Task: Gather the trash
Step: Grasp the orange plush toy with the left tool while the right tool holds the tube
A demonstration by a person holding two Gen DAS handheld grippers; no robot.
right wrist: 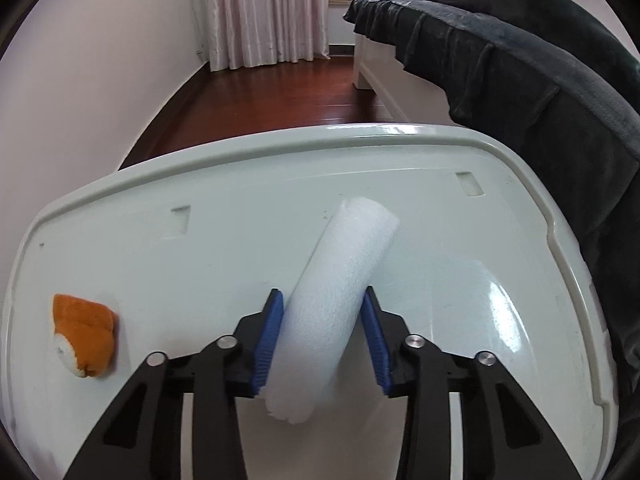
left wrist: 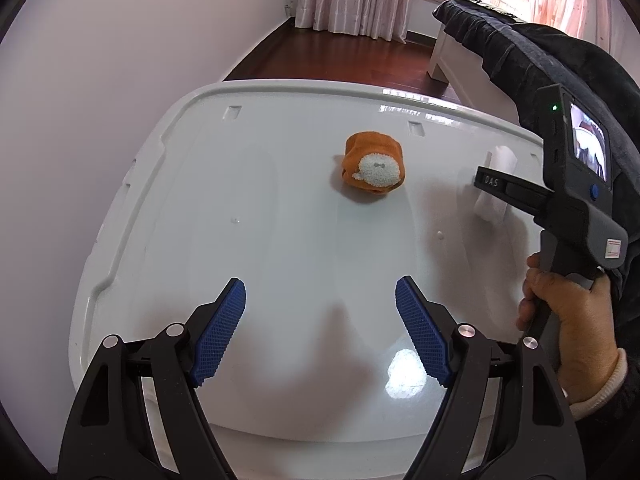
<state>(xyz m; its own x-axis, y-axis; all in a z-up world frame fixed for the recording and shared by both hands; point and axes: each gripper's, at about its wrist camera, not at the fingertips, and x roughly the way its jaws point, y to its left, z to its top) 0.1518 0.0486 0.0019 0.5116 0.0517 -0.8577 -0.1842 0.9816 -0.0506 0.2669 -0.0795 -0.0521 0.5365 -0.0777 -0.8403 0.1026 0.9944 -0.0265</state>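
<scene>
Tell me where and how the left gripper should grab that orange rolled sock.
Grip the orange sock across its middle, pads on its two rounded flanks, coming straight forward and down with the open left gripper. It lies as a squat, soft bundle, apart from the foam roll in the right gripper, so nothing blocks that approach.

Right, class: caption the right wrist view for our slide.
Right gripper clamps a white foam tube over the white lid; orange sock nearby.

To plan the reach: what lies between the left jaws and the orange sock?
Only bare white lid lies between the left gripper and the sock, seen in the left wrist view.
</scene>
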